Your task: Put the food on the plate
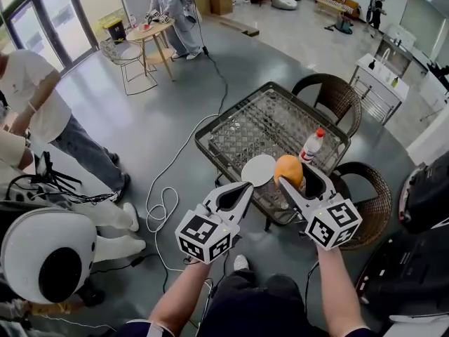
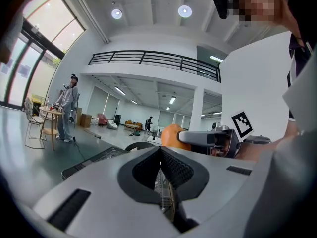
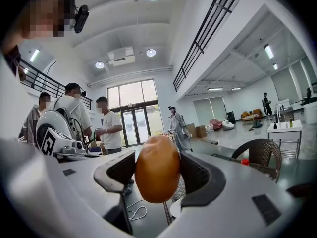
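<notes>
The oval food (image 3: 157,168) stands long axis upright between the half-spread jaws of the right gripper (image 1: 297,178), which clamp its sides, seemingly just right of the plate (image 1: 258,170). The left gripper (image 2: 160,150) is closed, empty.

head view: high up, looks steeply down on the worktop (image 1: 270,118), left gripper (image 1: 247,185) and right gripper (image 1: 295,177) | left gripper view: very close behind its jaws, looks level, faces the balcony rail (image 2: 153,59) | right gripper view: same, faces the glass doors (image 3: 131,120) | shared: the food (image 1: 288,168) shows in all three
</notes>
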Demonstrator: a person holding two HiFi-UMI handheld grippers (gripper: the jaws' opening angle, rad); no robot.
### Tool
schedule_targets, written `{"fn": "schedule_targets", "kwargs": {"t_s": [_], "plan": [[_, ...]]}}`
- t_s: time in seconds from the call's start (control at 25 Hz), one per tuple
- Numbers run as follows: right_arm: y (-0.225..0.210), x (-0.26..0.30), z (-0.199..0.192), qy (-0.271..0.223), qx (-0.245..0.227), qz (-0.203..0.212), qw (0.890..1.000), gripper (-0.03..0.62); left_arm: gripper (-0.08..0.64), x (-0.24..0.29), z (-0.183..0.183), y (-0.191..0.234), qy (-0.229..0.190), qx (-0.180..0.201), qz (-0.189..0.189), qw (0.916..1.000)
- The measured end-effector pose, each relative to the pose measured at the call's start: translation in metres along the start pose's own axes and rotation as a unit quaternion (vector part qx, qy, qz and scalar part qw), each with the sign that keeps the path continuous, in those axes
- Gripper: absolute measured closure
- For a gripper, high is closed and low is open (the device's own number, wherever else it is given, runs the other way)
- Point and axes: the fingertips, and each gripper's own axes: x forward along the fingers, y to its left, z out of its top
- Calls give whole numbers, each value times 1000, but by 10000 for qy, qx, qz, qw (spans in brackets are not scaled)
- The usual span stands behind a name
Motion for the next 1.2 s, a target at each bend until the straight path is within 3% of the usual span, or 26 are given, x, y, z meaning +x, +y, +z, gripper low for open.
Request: {"fn": "schedule_targets", "kwargs": {"t_s": [0.4, 0.92, 1.2], "plan": [[-15, 39, -10, 256, 157, 192, 9994, 304, 552, 13, -6, 32, 162, -149, 277, 9994], [-46, 105, -4, 407, 217, 1095, 9929, 304, 552, 45, 2, 70, 205, -167, 1124, 9933], [-60, 120, -34, 781, 233, 1196, 9895, 304, 552, 52, -12, 85, 302, -233, 1353, 9901]]}}
